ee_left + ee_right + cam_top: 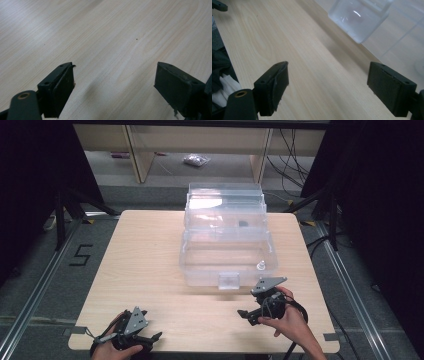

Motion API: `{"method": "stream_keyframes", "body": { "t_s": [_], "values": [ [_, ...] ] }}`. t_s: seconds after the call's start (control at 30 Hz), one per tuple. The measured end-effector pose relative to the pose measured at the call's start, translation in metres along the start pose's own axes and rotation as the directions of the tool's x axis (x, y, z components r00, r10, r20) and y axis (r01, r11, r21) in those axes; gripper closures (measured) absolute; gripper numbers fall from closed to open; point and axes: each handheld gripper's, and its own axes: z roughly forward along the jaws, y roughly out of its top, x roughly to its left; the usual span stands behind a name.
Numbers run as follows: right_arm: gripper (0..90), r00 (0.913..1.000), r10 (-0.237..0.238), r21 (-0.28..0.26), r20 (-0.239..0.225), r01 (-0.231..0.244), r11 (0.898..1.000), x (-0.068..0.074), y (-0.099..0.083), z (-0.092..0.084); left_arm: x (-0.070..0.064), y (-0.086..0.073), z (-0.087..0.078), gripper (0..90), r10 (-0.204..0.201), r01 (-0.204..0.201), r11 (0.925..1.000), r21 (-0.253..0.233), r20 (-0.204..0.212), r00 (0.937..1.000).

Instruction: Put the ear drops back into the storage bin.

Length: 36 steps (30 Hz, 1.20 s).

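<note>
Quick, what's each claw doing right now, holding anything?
Left claw: open, holding nothing, over bare table.
Right claw: open, holding nothing, near the clear plastic box.

Light wooden table (145, 265), grey carpet floor (60, 280) — black curtains (30, 170), pale shelving (140, 150) behind

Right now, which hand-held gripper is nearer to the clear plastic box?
Right. The right hand-held gripper is just in front of the clear plastic box, near its front right corner. The left hand-held gripper sits at the table's near left edge, well away.
</note>
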Motion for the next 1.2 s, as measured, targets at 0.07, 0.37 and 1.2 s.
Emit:
{"method": "stream_keyframes", "body": {
  "t_s": [0.07,0.37,1.2],
  "values": [
    [18.5,0.9998,-0.022,-0.015,-0.001,0.022,1.0,0.0,-0.003,0.003,0.001,0.0,0.0,15.6,0.009,-0.009,1.0,0.004,-0.003,1.0],
    [18.1,1.0,0.0,-0.015,-0.009,0.0,1.0,0.001,-0.014,0.005,0.0,0.0,0.0,15.6,0.004,-0.004,1.0,-0.001,-0.004,1.0],
    [17.3,0.9953,0.097,0.008,0.001,-0.097,0.995,0.004,-0.055,0.011,0.0,0.0,0.0,15.6,0.002,-0.002,1.0,-0.001,-0.005,1.0]
  ]
}}
